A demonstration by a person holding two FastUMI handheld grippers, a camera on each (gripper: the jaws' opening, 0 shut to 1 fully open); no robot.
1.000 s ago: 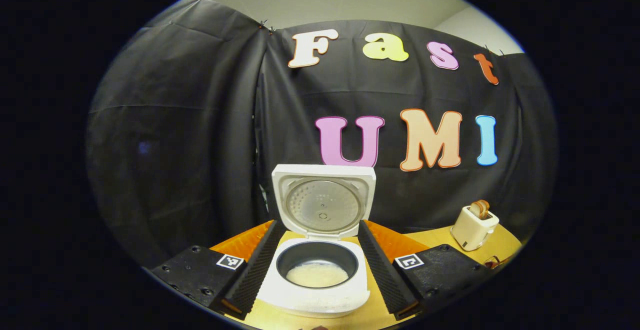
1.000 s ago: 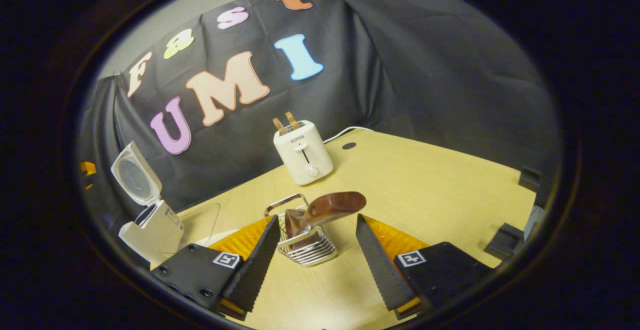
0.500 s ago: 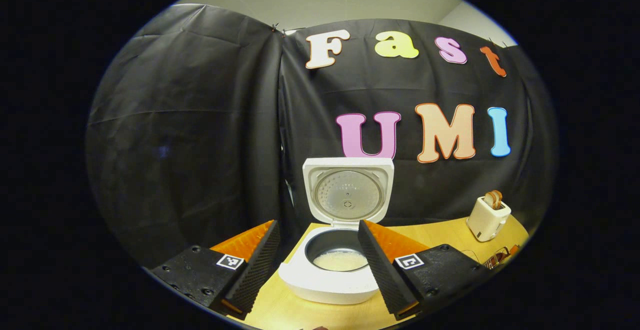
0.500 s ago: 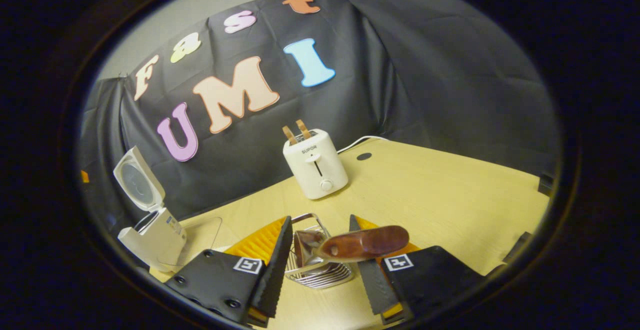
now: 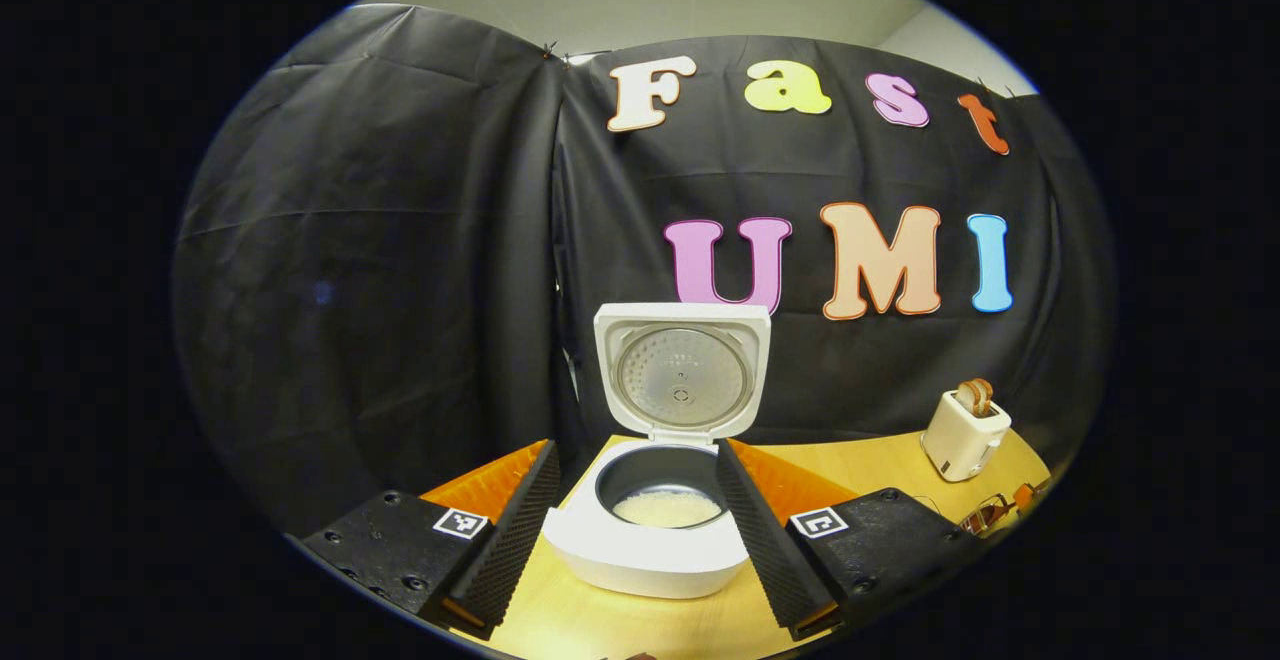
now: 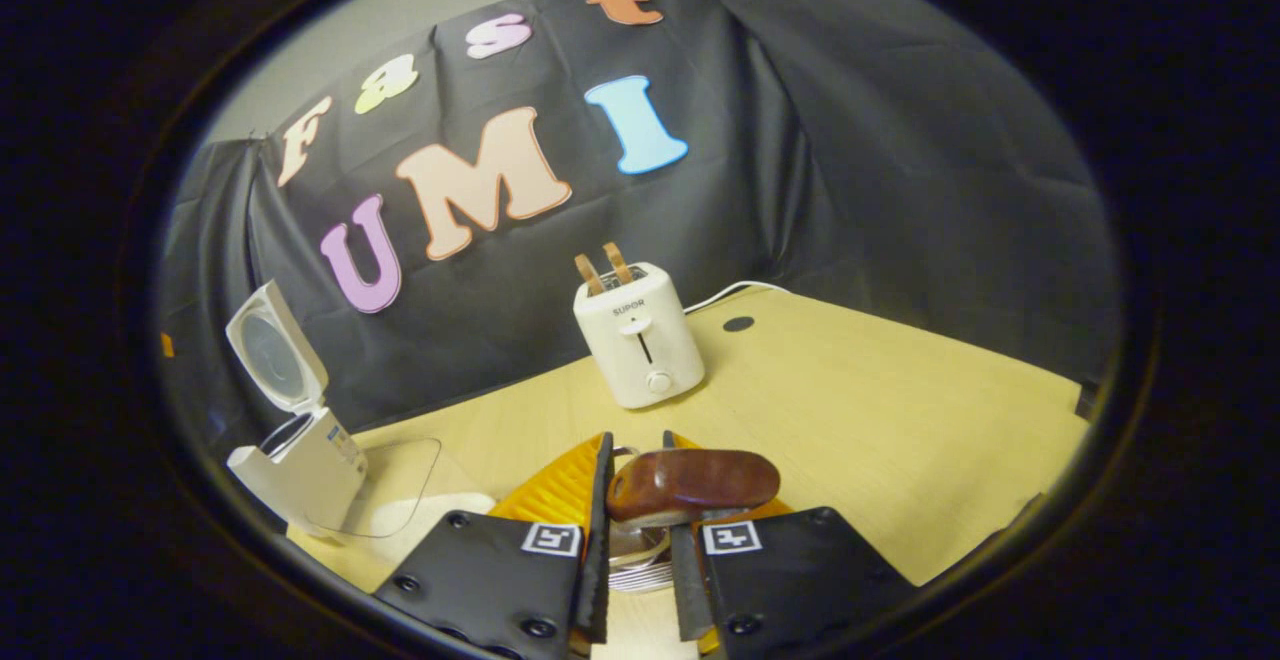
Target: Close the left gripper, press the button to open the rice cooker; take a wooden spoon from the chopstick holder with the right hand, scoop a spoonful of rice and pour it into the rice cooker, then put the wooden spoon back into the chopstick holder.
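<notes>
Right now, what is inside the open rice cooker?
The rice cooker holds a dark inner pot with a shallow layer of white rice. The pot's near wall is hidden behind the front rim.

My right tongs (image 6: pixel 640 540) have narrowed from wide open to a slim gap around the wooden spoon (image 6: pixel 692 483) standing in the chopstick holder (image 6: pixel 640 562), and they have come in close over it. My left tongs (image 5: pixel 632 530) have backed away from the rice cooker (image 5: pixel 660 500), which now sits farther off between the fingers.
</notes>
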